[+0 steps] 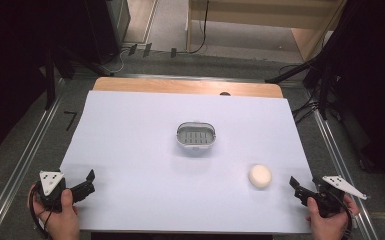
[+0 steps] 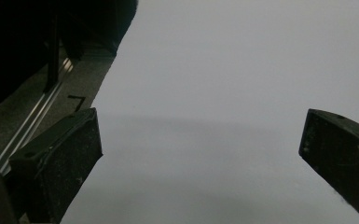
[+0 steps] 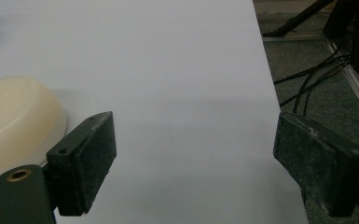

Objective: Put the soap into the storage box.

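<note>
The high view took in the whole white table [image 1: 130,150], and the grey soap dish [image 1: 196,136] near its middle serves here as the landmark. The cream bar of soap [image 1: 260,176] lay on the bare table nearer the person than the dish and off to its right, well apart from it. The right gripper [image 1: 296,186] sat just beside the soap, further right again, at the table's near right corner, not touching it. The left gripper [image 1: 89,181] rested far to the left of the dish, at the near left corner of the table.

The right gripper view gave what the high view could not: its jaws stood wide apart with only bare table between them, and the soap [image 3: 18,121] sat outside the left jaw, its near edge hidden behind that jaw and its left side cut off by the frame. The dish was not clear there; a blurred dark smear at the upper left edge was too faint to name.

The left gripper view showed that gripper [image 2: 200,140] with its jaws spread wide too, nothing between them but white table [image 2: 224,70], plus a strip of grey floor and a metal rail at the left.

From above, both pairs of jaws were too small to judge, and the slats inside the dish were hard to make out.
</note>
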Motion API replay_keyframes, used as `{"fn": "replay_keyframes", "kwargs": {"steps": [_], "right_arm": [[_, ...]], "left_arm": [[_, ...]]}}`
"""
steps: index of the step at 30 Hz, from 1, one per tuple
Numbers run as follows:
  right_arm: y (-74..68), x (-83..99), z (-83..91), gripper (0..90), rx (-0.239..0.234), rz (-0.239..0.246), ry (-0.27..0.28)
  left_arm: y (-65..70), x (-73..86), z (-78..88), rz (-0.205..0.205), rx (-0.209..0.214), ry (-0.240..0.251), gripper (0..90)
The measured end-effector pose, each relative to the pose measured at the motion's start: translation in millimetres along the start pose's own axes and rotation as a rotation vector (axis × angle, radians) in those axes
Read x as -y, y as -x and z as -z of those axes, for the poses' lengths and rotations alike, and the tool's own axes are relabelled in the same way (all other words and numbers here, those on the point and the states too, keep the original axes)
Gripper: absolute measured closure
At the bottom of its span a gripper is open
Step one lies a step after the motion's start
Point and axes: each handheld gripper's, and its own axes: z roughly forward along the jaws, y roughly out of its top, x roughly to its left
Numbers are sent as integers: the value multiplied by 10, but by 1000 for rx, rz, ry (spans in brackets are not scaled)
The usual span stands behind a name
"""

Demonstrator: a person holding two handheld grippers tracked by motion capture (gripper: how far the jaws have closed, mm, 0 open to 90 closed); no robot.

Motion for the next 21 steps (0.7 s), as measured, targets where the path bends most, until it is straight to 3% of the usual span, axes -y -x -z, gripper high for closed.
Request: {"fn": "replay_keyframes", "kwargs": {"steps": [4,7,10,13,16,17,18,21], "right_arm": [[-2,-4,-4,147,8,-15,-7],[-30,-11,-6,242,57,0,-7],[-51,-22,-22,230,79,9,-19],[-51,-34,-23,253,49,11,-10],[-91,-54,-35,366,34,26,-6],[-91,-54,-35,366,34,26,-6],[-133,-86,-34,372,15,57,-3],[-182,-137,-27,309,-14,92,-72]], "left_arm": [[22,-4,-12,-16,-5,-11,0],[27,-9,-26,-20,-3,-23,0],[26,-13,-35,-19,-2,-34,0],[30,-15,-40,-26,-5,-40,0],[36,-16,-43,-30,-7,-42,0],[38,-16,-43,-31,-8,-42,0],[37,-16,-44,-30,-6,-43,0],[36,-17,-45,-31,-7,-45,0]]}}
